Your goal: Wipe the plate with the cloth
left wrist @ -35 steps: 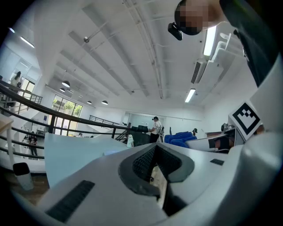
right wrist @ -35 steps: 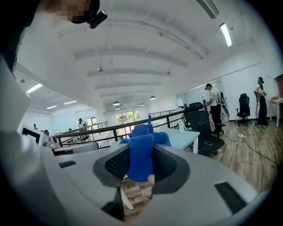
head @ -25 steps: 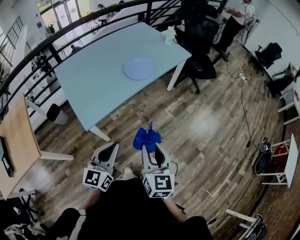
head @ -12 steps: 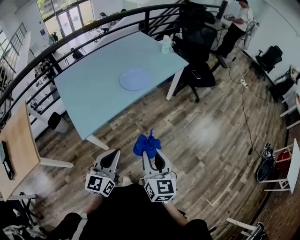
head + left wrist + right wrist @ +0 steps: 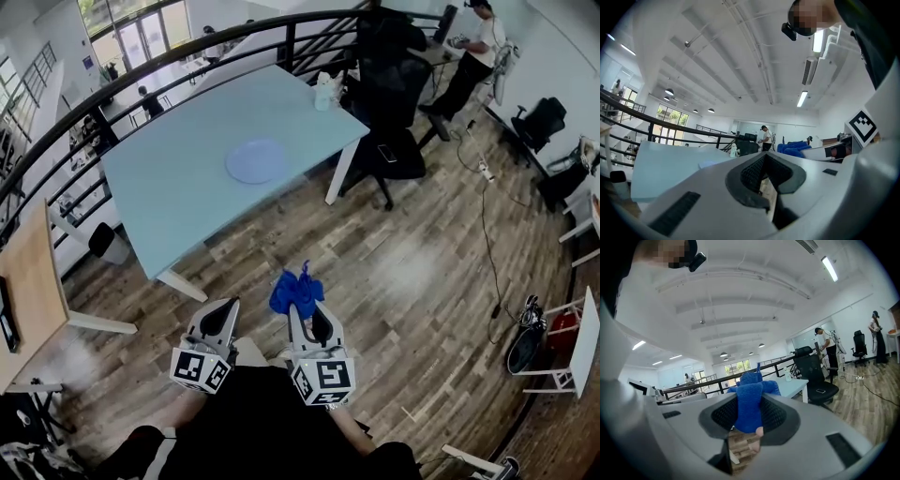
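Note:
A pale blue round plate lies flat near the middle of the light blue table, well ahead of both grippers. My right gripper is shut on a bunched blue cloth, which sticks out past its jaw tips; in the right gripper view the cloth fills the gap between the jaws. Beside it on the left, my left gripper has its jaws together with nothing between them. Both grippers hang over the wooden floor, short of the table's near corner. In the left gripper view the plate shows faintly on the table.
A white bottle stands at the table's far right corner. A black office chair sits right of the table, with a person beyond it. A black railing runs behind the table. A wooden desk is at the left.
The table and plate have drifted slightly left and down in the head view as I come nearer. Both grippers keep their pose, the cloth still held in the right one.

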A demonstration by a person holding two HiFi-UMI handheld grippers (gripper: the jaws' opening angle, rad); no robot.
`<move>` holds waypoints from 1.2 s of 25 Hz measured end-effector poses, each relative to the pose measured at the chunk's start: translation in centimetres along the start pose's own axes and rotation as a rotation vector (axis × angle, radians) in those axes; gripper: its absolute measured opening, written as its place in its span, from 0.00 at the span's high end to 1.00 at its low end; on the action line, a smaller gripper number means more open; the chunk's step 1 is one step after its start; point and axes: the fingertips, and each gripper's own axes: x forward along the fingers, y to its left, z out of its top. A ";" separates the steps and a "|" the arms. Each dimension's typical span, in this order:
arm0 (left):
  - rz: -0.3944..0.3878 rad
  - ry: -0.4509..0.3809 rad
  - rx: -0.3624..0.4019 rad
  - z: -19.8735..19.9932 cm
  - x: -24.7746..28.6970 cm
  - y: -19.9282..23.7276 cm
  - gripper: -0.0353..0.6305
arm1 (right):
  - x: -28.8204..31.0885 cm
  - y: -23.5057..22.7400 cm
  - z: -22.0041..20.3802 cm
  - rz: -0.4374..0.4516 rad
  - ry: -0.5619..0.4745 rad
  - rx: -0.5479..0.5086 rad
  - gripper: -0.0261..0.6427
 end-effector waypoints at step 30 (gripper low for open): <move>-0.020 0.009 -0.009 0.3 16.4 5.1 0.94 | 13.5 -8.0 3.1 -0.019 0.036 -0.020 0.78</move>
